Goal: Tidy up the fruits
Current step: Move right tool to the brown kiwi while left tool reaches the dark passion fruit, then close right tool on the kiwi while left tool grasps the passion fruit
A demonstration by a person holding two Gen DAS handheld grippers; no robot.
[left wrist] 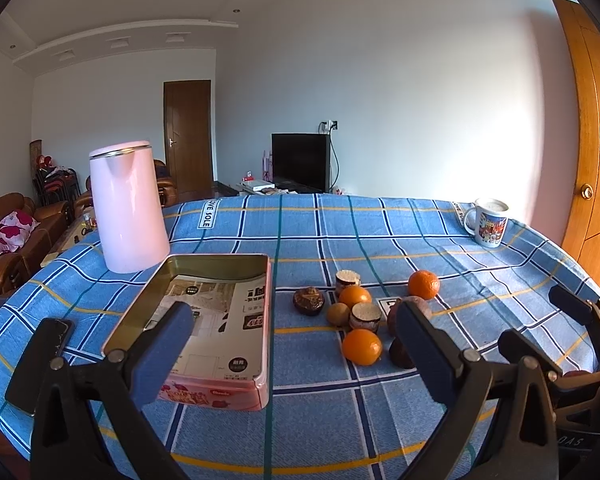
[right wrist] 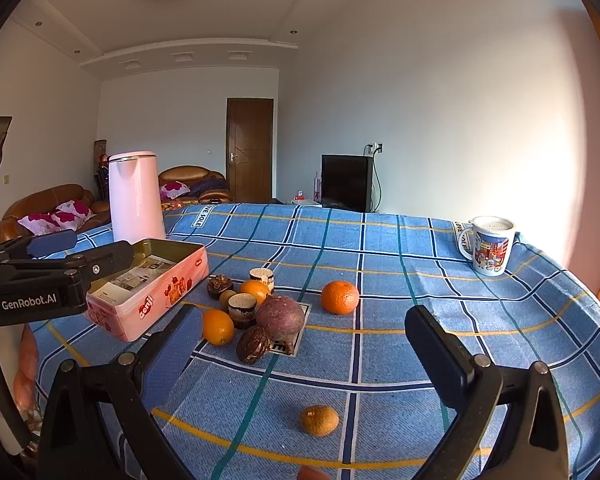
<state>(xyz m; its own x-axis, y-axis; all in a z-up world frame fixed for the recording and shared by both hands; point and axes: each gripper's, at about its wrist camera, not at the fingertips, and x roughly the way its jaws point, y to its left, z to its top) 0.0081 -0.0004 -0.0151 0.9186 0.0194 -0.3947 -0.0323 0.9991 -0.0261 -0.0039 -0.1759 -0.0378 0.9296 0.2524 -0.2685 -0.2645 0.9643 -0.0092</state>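
An open pink tin box [left wrist: 220, 394] [right wrist: 152, 300] with a printed paper inside sits on the blue checked tablecloth. To its right lies a cluster of fruit: oranges [left wrist: 362, 346] [right wrist: 218, 327], a lone orange [left wrist: 423, 285] [right wrist: 339, 297], a purple round fruit [right wrist: 281, 316], dark mangosteens [left wrist: 309, 301] [right wrist: 253, 344] and cut pieces [left wrist: 365, 316]. A small brown fruit [right wrist: 319, 420] lies alone between my right fingers. My left gripper [left wrist: 296, 344] is open and empty, above the box's right edge. My right gripper [right wrist: 304, 360] is open and empty; it also shows at the right of the left wrist view [left wrist: 580, 320].
A pink kettle [left wrist: 126, 208] [right wrist: 136, 196] stands behind the box. A printed mug [left wrist: 489, 222] [right wrist: 490, 246] stands at the far right near the table edge. Sofas, a door and a television lie beyond the table.
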